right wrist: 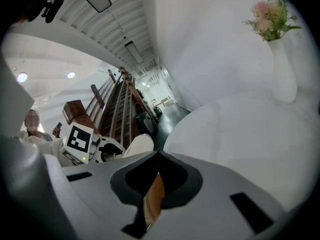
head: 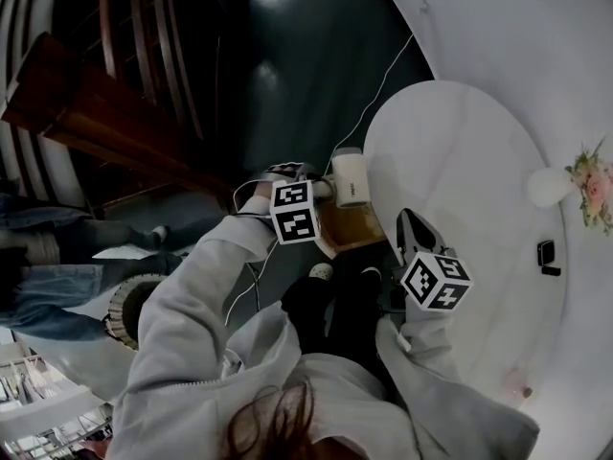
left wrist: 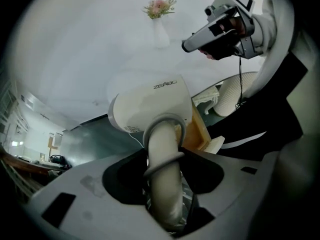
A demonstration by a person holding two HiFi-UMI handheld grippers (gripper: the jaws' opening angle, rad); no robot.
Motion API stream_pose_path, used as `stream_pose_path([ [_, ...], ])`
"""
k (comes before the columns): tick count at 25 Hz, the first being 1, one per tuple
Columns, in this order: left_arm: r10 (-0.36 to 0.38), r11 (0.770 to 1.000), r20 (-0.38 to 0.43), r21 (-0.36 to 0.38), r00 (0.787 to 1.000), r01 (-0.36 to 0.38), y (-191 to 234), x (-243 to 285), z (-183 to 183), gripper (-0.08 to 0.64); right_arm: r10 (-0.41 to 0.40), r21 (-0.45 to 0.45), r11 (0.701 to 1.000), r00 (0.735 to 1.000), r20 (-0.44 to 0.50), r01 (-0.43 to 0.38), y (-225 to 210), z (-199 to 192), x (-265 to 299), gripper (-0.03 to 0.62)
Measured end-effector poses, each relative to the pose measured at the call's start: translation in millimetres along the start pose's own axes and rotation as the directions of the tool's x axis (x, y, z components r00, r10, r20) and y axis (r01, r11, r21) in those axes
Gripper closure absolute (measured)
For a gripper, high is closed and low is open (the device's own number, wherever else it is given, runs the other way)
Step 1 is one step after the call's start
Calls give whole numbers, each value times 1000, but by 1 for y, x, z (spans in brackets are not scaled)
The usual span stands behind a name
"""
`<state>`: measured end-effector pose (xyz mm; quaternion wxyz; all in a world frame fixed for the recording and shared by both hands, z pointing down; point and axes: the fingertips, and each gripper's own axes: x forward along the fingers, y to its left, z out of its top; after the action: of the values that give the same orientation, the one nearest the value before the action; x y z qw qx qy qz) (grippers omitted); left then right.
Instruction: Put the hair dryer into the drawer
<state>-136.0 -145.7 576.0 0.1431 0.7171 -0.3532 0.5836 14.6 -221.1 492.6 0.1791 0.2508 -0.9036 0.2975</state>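
- Head view: the left gripper (head: pixel 321 188) is clenched on the hair dryer (head: pixel 350 178), a smooth white plastic one with a rounded barrel. It is held just over the far end of the open drawer (head: pixel 352 226), and 1 thin white cable (head: pixel 381 82) runs from it toward the far side
- The drawer is a shallow box of pale brown wood. Its bare floor shows, and the dryer hangs above it rather than lying inside
- The right gripper (head: pixel 410 226) is just right of the drawer, by the round white table (head: pixel 460 142), whose top is smooth and matt
- Near the table's right edge stands 1 white vase (head: pixel 548 188) holding pink flowers (head: pixel 594 185), with a small black object (head: pixel 546 255) near it
- Left gripper view: both jaws press on the dryer's cylindrical handle, and a grey loop (left wrist: pixel 172 118) rings the handle's top. The barrel sits beyond the jaws, with the drawer's wooden corner to its right
- The right gripper shows at the far right here, its 2 jaws together in 1 point, clear of the drawer
- Right gripper view: the jaws meet at their tips with nothing gripped. A strip of the drawer's wood shows through the slot behind the tips, and the dryer's barrel and the left gripper's marker cube (right wrist: pixel 80 138) are to the left
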Motion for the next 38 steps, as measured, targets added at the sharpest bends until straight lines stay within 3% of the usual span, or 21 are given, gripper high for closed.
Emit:
stream_pose_path([
  [10,-76,995,-126,60,989,84,-22,32,-23,357,-29,29,999,1000,-12,29,-11,-8,-1,543],
  [16,-113,981,-209,132,971,143,-39,52,-23,357,-55,41,998,999,-3,55,-21,-9,-11,543],
  [21,-152,969,-253,151,956,194,-48,69,-13,357,-78,57,995,997,6,78,-31,-10,-18,542],
  [30,-167,961,-268,172,949,218,-54,95,12,356,-117,77,990,993,1,116,-46,-20,-33,542],
  [38,-102,971,-227,190,968,147,-54,118,32,356,-151,95,984,989,-10,151,-57,-27,-43,543],
])
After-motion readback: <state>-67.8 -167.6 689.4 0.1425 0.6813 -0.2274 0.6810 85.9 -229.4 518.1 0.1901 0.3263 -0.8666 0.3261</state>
